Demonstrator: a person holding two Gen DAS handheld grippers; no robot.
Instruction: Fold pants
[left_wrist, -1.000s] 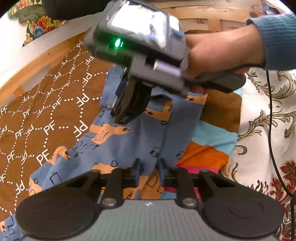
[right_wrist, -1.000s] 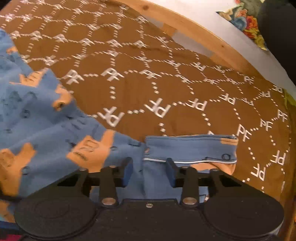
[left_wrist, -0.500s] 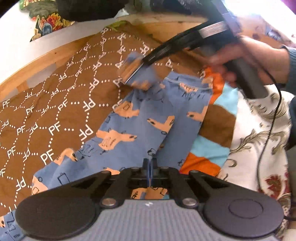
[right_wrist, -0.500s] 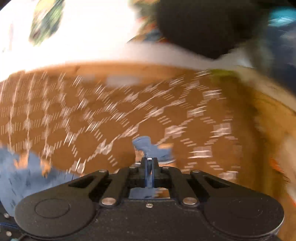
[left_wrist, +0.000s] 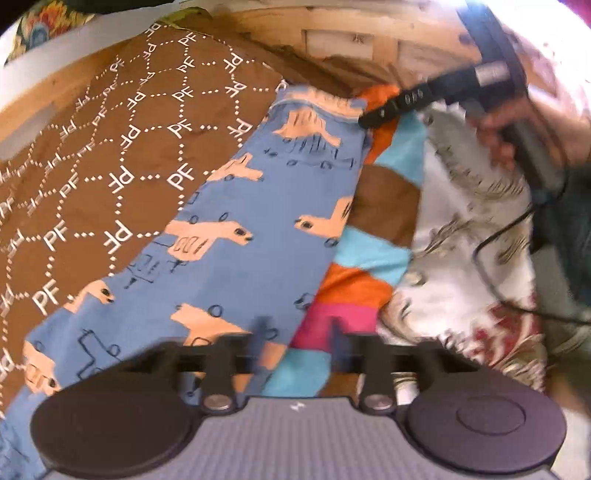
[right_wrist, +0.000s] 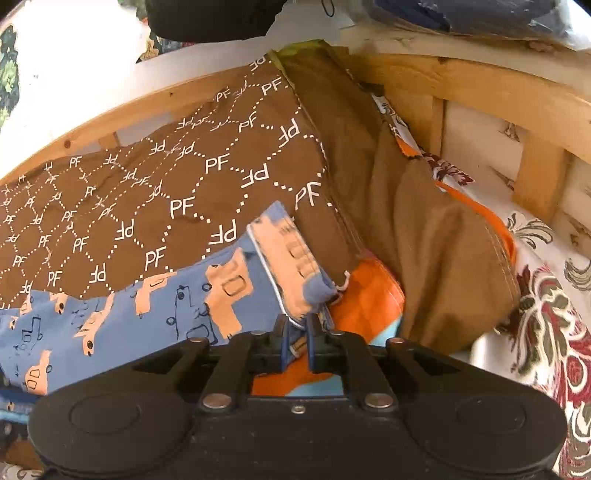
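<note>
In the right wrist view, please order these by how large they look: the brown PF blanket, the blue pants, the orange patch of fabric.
1. Brown PF blanket, the largest area.
2. Blue pants.
3. Orange patch, the smallest.
The gripper body hides part of the pants and the patch, so this order holds only for the visible areas.

The blue cotton pants with peach truck prints (left_wrist: 258, 221) lie stretched lengthwise on the brown bedspread printed with white PF letters (left_wrist: 110, 166), their right edge overlapping the orange, turquoise and pink patchwork blanket (left_wrist: 354, 280). Right of that blanket lies the white floral sheet (left_wrist: 461, 229). The pale wooden bed frame (right_wrist: 480, 92) runs behind everything. The pants' far end (right_wrist: 291, 266) lies just ahead of the right gripper (right_wrist: 297, 332).
</note>
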